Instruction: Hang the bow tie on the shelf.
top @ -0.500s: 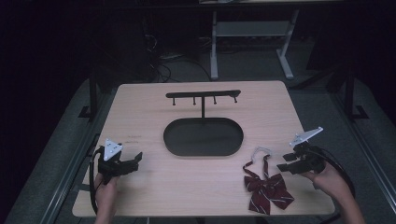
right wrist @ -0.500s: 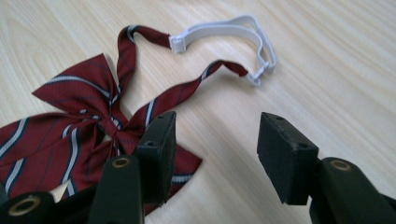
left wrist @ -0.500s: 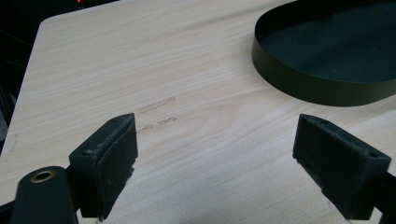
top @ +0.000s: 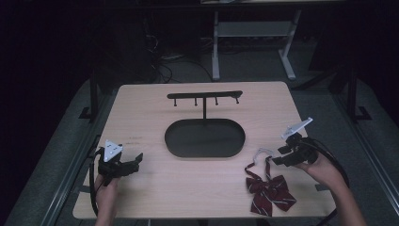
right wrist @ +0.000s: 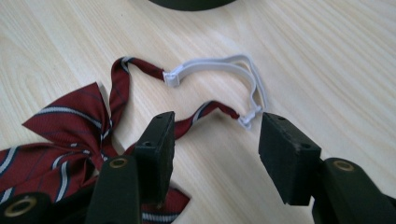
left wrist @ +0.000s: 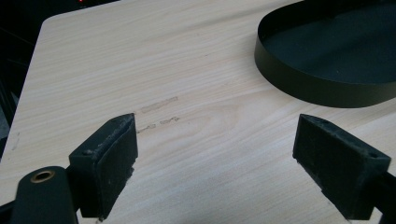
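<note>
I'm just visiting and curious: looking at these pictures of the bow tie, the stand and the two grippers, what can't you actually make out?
- Dark red striped bow tie: in the right gripper view its lower part is hidden behind the open right gripper and cut by the frame's edge.
- Black oval tray: in the left gripper view the top and right edges cut it off.
- Pegs of the black T-shaped hanger stand: too small in the high view to tell their shape.
- Room beyond the wooden table: too dark.

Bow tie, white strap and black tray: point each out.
bow tie (top: pixel 269 190), high view, on the striped bow.
white strap (right wrist: pixel 219 64), right gripper view, on the elastic loop.
black tray (top: pixel 205 138), high view, on its bare floor.
</note>
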{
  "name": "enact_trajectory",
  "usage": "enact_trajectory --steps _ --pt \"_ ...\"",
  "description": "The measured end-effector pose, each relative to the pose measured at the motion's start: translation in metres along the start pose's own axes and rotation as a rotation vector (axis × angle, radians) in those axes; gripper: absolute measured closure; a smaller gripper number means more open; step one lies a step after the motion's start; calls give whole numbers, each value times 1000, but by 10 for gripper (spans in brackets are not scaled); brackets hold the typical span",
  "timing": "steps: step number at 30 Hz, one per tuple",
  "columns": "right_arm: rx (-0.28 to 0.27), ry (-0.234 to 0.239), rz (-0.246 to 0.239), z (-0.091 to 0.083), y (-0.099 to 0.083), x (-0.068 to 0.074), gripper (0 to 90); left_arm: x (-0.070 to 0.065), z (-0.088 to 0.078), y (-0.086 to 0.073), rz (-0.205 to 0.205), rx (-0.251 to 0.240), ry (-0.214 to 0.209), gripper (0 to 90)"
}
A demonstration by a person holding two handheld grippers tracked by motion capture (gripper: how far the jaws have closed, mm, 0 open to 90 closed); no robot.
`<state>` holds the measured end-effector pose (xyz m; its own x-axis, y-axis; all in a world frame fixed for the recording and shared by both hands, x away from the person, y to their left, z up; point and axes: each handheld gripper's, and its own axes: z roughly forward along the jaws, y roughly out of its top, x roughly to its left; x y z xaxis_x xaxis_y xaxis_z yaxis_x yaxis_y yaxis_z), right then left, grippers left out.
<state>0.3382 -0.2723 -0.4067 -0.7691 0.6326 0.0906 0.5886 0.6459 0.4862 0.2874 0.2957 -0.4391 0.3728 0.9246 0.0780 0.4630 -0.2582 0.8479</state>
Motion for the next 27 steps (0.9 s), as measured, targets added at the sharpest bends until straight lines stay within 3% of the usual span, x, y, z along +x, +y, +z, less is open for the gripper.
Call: enact_trajectory --steps 14,27 --pt "65 -7 -29 20 32 -10 482 0 0 0 2 -4 -2 135" --pt "148 -30 -25 47 37 -25 561 0 0 0 0 -2 -2 136"
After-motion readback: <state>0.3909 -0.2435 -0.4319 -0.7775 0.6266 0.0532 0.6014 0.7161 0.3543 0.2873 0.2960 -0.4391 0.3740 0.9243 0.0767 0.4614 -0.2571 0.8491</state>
